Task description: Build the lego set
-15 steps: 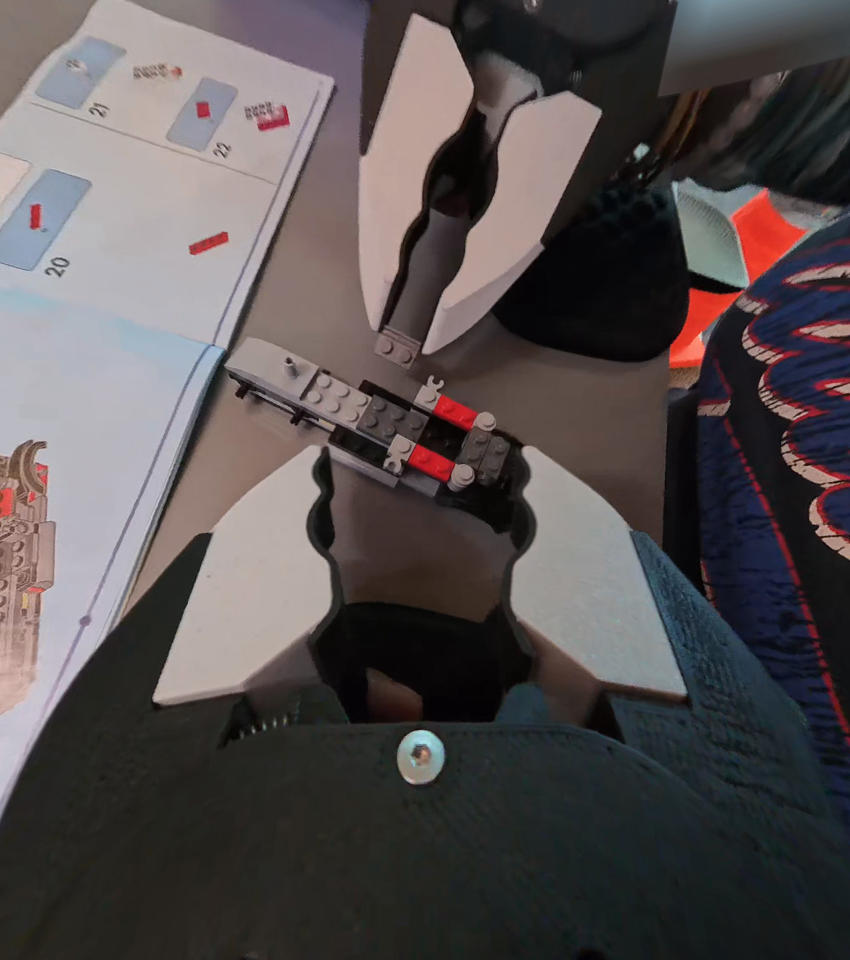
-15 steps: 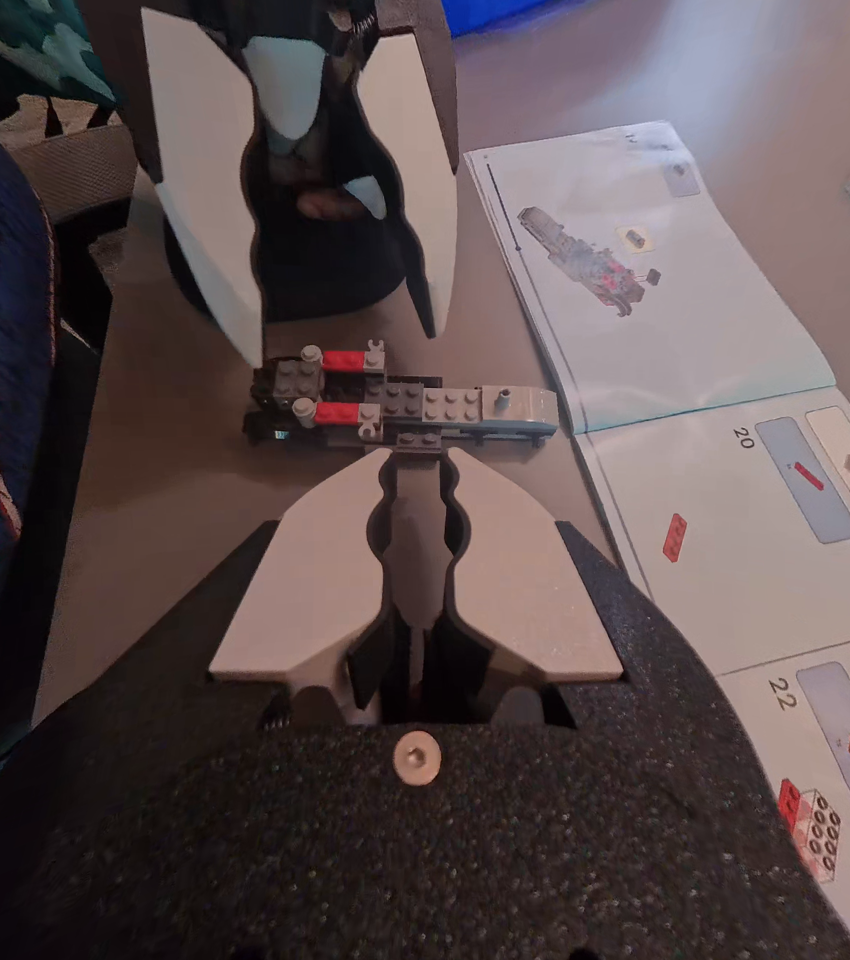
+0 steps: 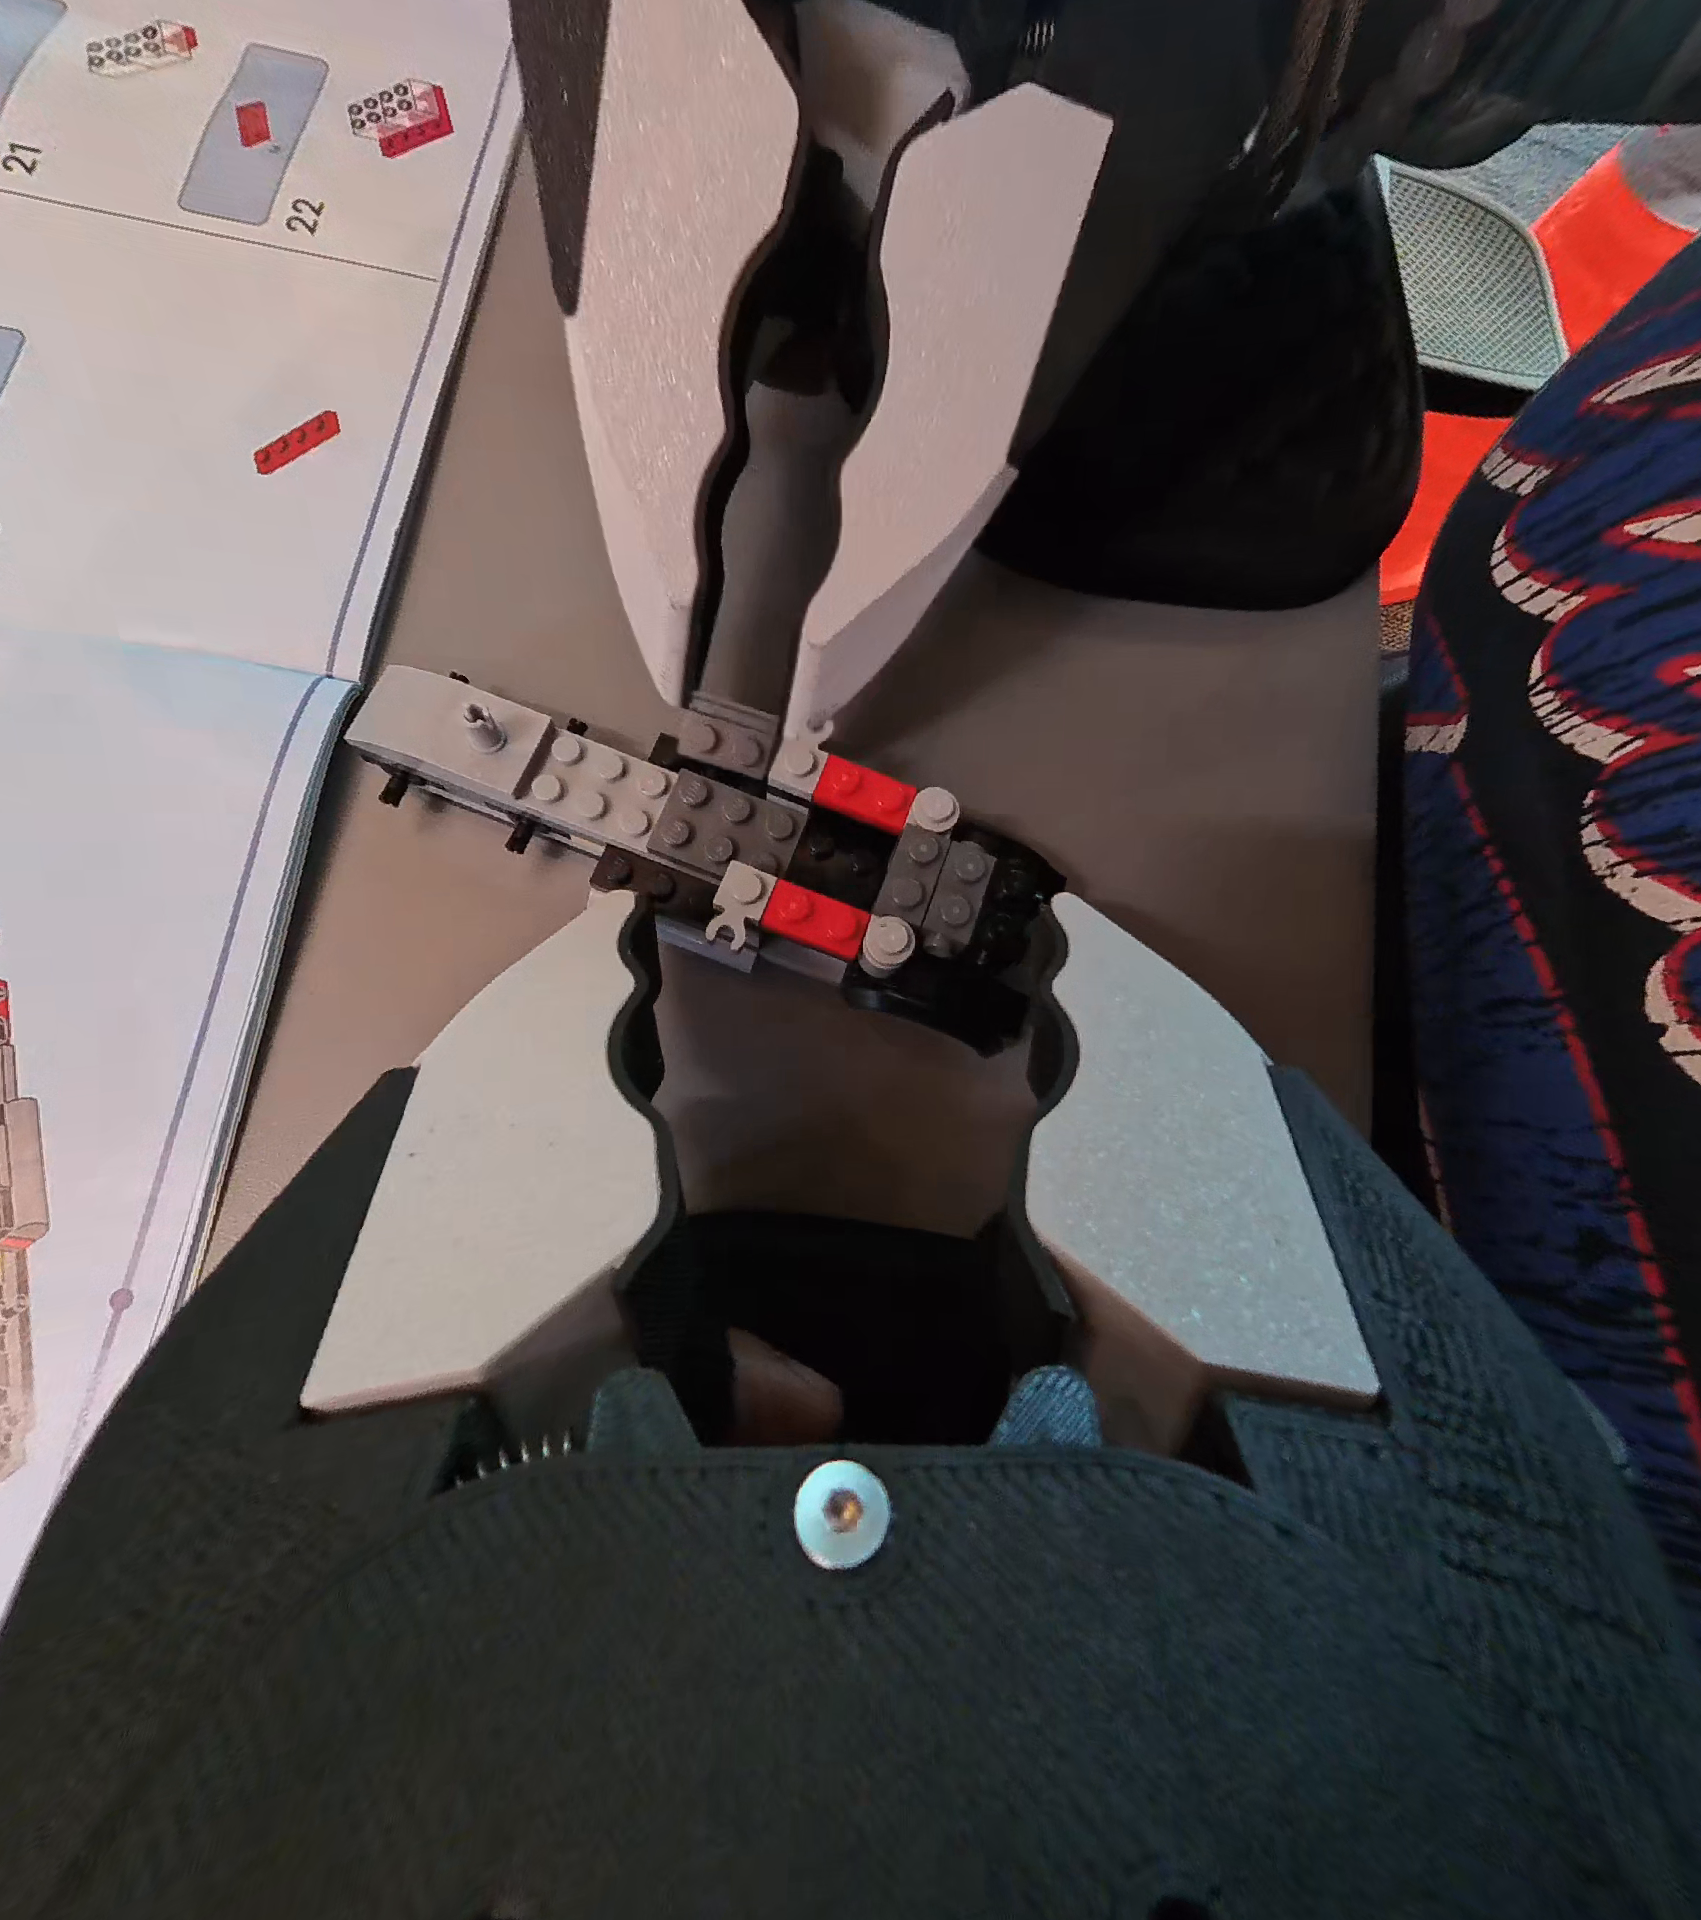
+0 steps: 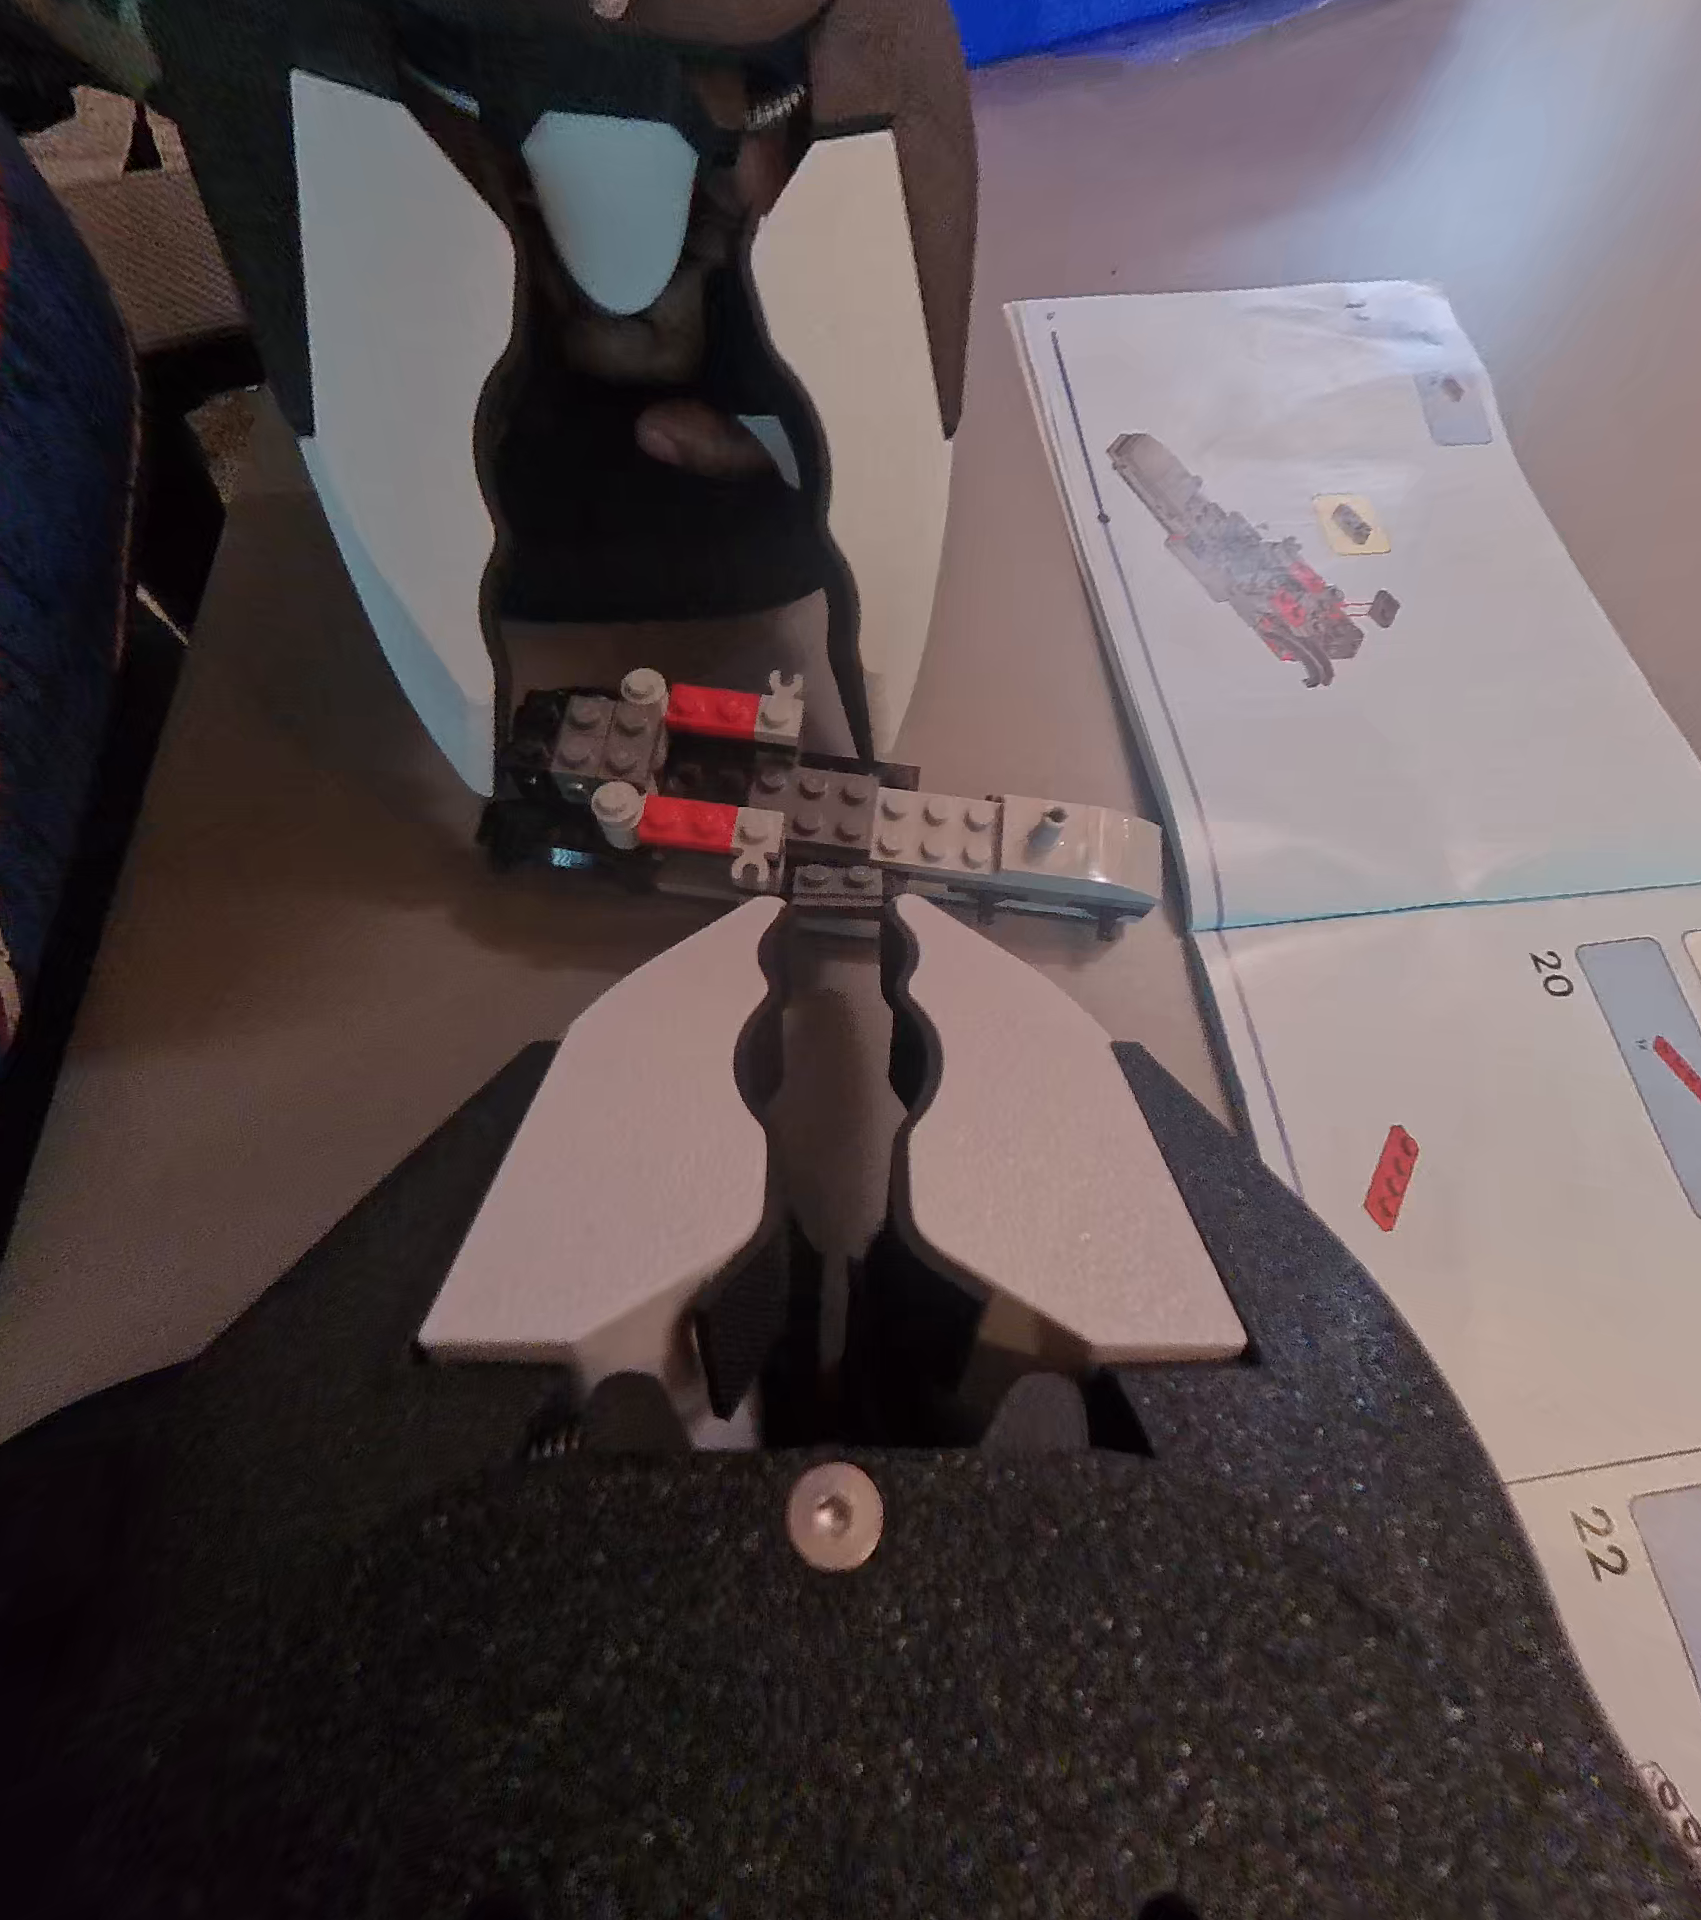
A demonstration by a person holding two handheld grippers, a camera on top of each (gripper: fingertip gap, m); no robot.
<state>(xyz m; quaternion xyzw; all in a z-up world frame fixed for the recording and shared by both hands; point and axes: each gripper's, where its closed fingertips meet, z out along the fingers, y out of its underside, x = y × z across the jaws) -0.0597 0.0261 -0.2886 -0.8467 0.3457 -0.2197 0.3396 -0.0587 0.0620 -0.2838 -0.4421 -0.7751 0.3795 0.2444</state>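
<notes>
Holding: the right gripper (image 4: 833,914) is pinching a small grey plate (image 4: 833,885) between its nearly closed fingers and presenting it to the near long side of the lego model (image 4: 804,805).
Bracing: the left gripper (image 3: 841,925) is standing wide open, its fingers straddling the black and red rear of the model; whether they are touching the bricks I cannot tell, but they are probably framing it so it cannot slide while a piece is pushed on.
Model: it is lying flat on the grey tabletop (image 4: 306,987), between the two grippers, with its light grey nose just beside the instruction booklet (image 4: 1397,675).
Plate: in the left wrist view the small grey plate (image 3: 726,736) is sitting against the dark grey studded section at mid-length, beside one red brick (image 3: 861,792); it is likely being lined up for seating and does not look pressed home yet.
Booklet: it is lying open beside the work, presumably so the numbered steps can be checked.
Next: a straight push onto the studs seems needed, with the rear steadied.
Risk: the slim model may be pivoting if pressed off-centre.
</notes>
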